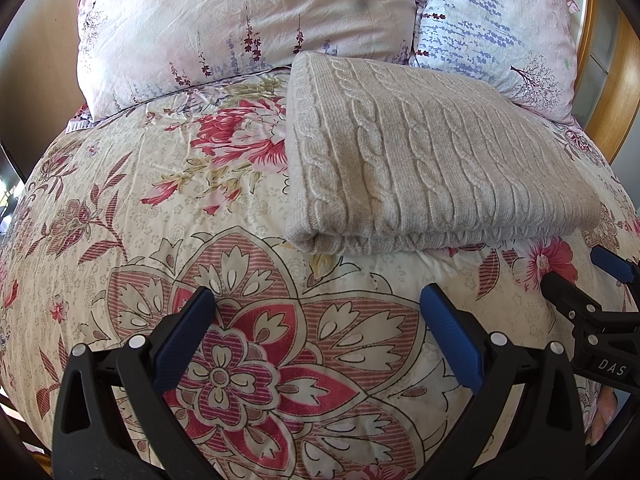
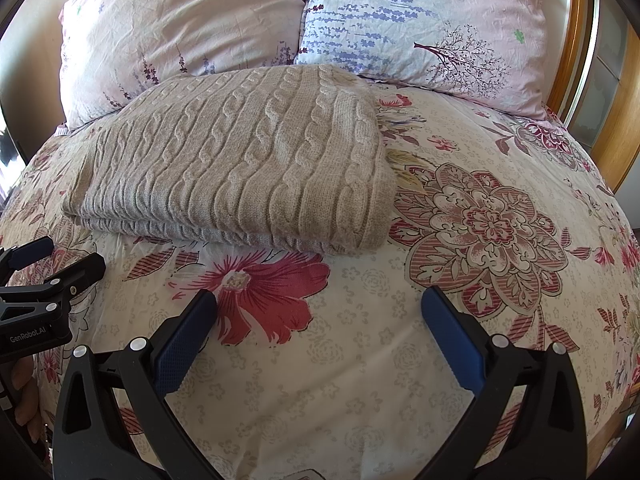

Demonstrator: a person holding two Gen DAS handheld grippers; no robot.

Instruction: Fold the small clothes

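Note:
A beige cable-knit sweater [image 1: 424, 160] lies folded into a flat rectangle on the floral bedspread [image 1: 160, 208], its far edge near the pillows. It also shows in the right wrist view [image 2: 240, 168]. My left gripper [image 1: 318, 300] is open and empty, hovering over the bedspread just in front of the sweater's near left corner. My right gripper [image 2: 318, 300] is open and empty, in front of the sweater's near right corner. Each gripper shows at the edge of the other's view: the right one [image 1: 580, 276] and the left one [image 2: 56, 258].
Two floral pillows [image 1: 240, 28] [image 1: 496, 32] lean at the head of the bed behind the sweater. A wooden frame [image 2: 616, 120] rises at the right. The bedspread [image 2: 480, 240] spreads to the left and right of the sweater.

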